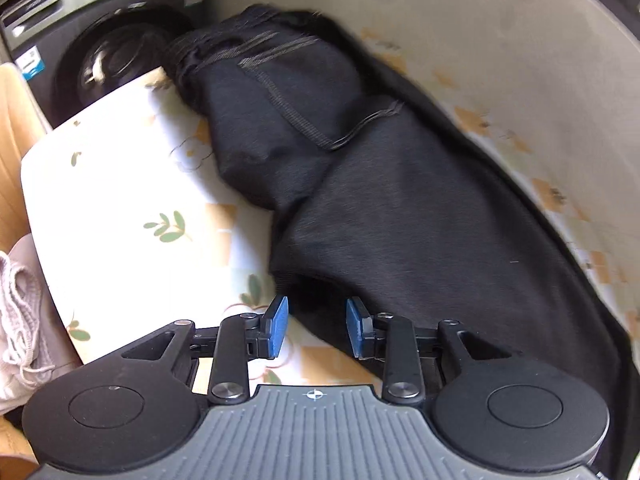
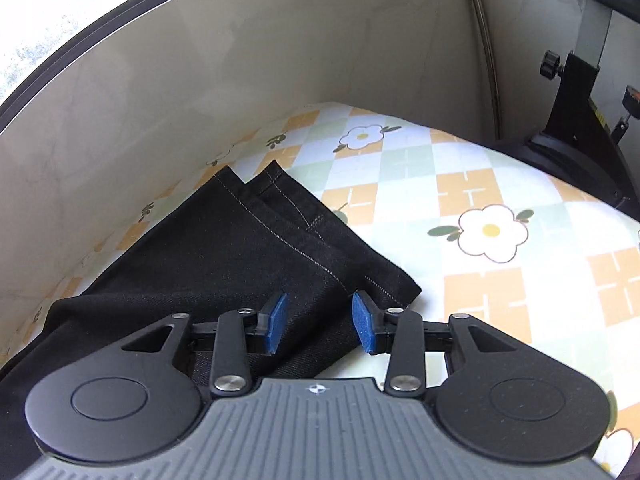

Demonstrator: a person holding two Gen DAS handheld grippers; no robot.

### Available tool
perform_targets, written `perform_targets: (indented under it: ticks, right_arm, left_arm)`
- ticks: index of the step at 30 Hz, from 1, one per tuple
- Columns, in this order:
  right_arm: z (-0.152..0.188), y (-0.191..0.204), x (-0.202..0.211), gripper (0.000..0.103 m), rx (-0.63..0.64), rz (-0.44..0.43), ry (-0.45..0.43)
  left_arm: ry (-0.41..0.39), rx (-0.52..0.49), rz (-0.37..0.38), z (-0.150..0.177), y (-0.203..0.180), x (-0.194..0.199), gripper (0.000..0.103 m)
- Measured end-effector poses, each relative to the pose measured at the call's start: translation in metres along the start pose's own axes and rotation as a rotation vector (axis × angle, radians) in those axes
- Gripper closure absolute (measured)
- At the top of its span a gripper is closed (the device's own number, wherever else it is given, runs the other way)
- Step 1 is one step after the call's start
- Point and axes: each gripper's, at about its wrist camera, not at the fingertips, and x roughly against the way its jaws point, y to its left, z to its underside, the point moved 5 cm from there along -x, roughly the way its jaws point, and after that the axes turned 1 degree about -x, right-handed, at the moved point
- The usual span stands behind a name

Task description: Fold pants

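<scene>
Through the left wrist view, the left gripper (image 1: 317,326) is hovering with fingers spread at the near edge of the black pants (image 1: 360,184), which are lying lengthwise on the flowered surface (image 1: 120,200), waistband toward the washing machine (image 1: 100,40).

Through the right wrist view, the right gripper (image 2: 319,322) is poised, fingers spread and empty, over the stacked hems (image 2: 288,216). The legs look already doubled; next, each gripper likely needs to pinch cloth for the crosswise fold.
</scene>
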Motion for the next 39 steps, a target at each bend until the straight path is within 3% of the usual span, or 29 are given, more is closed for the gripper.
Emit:
perform_targets:
  ticks: [3, 4, 5, 6, 9, 13, 18, 22, 24, 26, 32, 39]
  right_arm:
    - [0.002, -0.001, -0.002, 0.063, -0.015, 0.0, 0.009]
    - [0.001, 0.001, -0.003, 0.068, -0.013, 0.002, -0.004]
    - [-0.001, 0.005, -0.001, 0.086, -0.003, -0.006, -0.025]
    - [-0.003, 0.011, 0.0, 0.094, 0.014, -0.022, -0.041]
    - [-0.007, 0.037, -0.005, 0.098, 0.096, -0.091, -0.028]
    - [-0.002, 0.059, -0.028, 0.103, 0.128, -0.134, 0.038]
    - [0.004, 0.053, -0.047, 0.103, 0.07, -0.141, 0.096]
    - [0.004, 0.046, -0.045, 0.103, 0.073, -0.174, 0.105]
    - [0.004, 0.04, -0.041, 0.103, 0.052, -0.188, 0.116]
    - [0.002, 0.034, -0.034, 0.095, 0.034, -0.185, 0.113]
    - [-0.016, 0.003, 0.01, 0.088, 0.005, -0.121, 0.006]
    - [-0.011, -0.026, 0.007, 0.082, -0.084, -0.066, 0.06]
  left_arm:
    - [-0.101, -0.069, 0.065, -0.005, -0.02, 0.024, 0.07]
    - [-0.136, -0.103, 0.087, -0.006, -0.029, 0.028, 0.069]
    - [-0.163, -0.147, 0.113, -0.007, -0.041, 0.03, 0.069]
    - [-0.174, -0.19, 0.142, -0.006, -0.053, 0.029, 0.069]
    - [-0.149, -0.303, 0.234, 0.002, -0.092, 0.017, 0.069]
    - [-0.075, -0.447, 0.292, 0.026, -0.137, -0.007, 0.069]
    - [0.005, -0.596, 0.328, 0.059, -0.17, -0.029, 0.069]
    - [0.081, -0.642, 0.315, 0.08, -0.168, -0.046, 0.069]
    - [0.056, -0.654, 0.308, 0.083, -0.163, -0.05, 0.069]
    - [0.043, -0.68, 0.3, 0.086, -0.164, -0.051, 0.069]
    - [0.023, -0.667, 0.286, 0.092, -0.163, -0.051, 0.069]
    - [0.02, -0.652, 0.298, 0.1, -0.175, -0.049, 0.069]
